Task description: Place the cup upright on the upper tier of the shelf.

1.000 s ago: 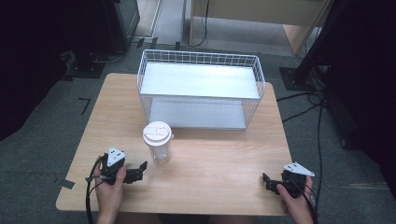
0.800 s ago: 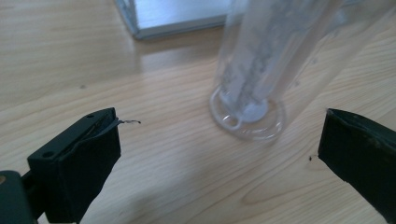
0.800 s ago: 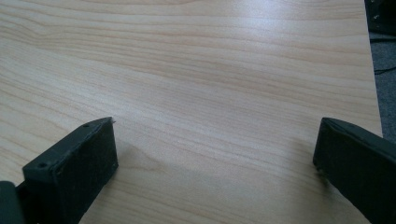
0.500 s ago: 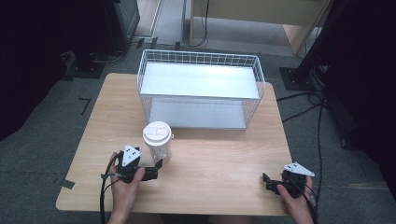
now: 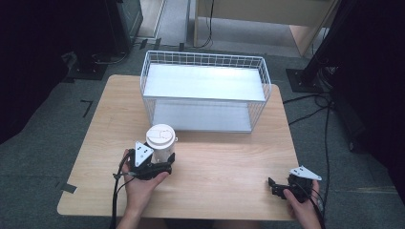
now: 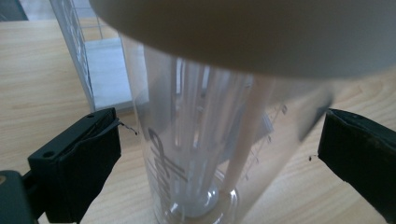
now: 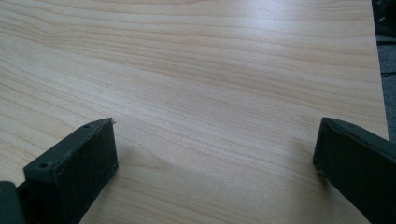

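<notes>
Left hand-held gripper (image 5: 165, 164) positioned at a clear plastic cup (image 5: 160, 145) with a white lid (image 5: 160, 133), which stood upright on the wooden surface (image 5: 224, 157), near its front left and just in front of a white wire basket (image 5: 205, 95). In the left gripper view the cup (image 6: 210, 140) sat squarely between the two black jaws, which were spread wide with a gap on either side of the wall; the gripper was released and nothing was yet grasped. The jaws were level with the lower half of the cup, well under the lid (image 6: 243, 32), probably so that a closing grip would bear on the straight wall rather than on the overhanging rim. A pale straw or stick (image 6: 243, 144) leaned inside the cup down to its base. The cup's clear wall looked thin, so a gentle squeeze seemed advisable to avoid buckling it or popping the lid.

Right hand-held gripper (image 5: 277, 187) lay low near the front right corner of the surface, well apart from the cup and the basket. The right gripper view showed its jaws likewise spread, with bare wood grain (image 7: 210, 93) between them; it was released and idle, presumably parked out of the way while the left hand worked.

The basket stood behind the cup, its open top free, a plausible destination for the cup.
</notes>
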A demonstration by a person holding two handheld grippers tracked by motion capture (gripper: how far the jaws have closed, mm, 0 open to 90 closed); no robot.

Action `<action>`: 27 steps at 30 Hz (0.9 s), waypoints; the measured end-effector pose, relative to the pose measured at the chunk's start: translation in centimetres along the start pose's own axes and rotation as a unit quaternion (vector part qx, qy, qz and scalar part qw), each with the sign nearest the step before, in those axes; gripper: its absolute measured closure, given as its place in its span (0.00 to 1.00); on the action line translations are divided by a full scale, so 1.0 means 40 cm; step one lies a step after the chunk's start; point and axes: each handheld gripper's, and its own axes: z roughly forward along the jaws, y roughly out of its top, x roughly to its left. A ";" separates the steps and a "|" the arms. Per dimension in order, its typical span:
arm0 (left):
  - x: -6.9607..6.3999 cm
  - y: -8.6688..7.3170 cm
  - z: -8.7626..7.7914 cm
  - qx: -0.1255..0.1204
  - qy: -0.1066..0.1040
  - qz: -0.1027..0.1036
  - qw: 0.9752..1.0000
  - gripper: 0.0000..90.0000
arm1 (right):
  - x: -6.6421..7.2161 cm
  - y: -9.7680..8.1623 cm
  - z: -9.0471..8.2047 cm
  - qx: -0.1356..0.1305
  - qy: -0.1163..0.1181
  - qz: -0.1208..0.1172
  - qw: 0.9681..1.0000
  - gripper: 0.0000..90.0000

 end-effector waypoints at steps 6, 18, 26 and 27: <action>-0.009 0.010 0.004 -0.026 0.021 0.001 0.999 0.06 | -0.001 0.000 0.000 -0.001 0.001 0.001 1.000 0.00; -0.027 0.024 0.023 -0.056 0.039 0.003 0.998 0.13 | -0.002 0.000 0.000 -0.002 0.003 0.001 1.000 0.00; -0.037 0.041 0.023 -0.065 0.047 -0.011 0.997 0.16 | -0.002 0.000 -0.001 -0.002 0.003 0.002 1.000 0.00; -0.038 0.042 0.023 -0.065 0.046 -0.010 0.997 0.16 | -0.002 0.000 -0.001 -0.002 0.004 0.002 1.000 0.00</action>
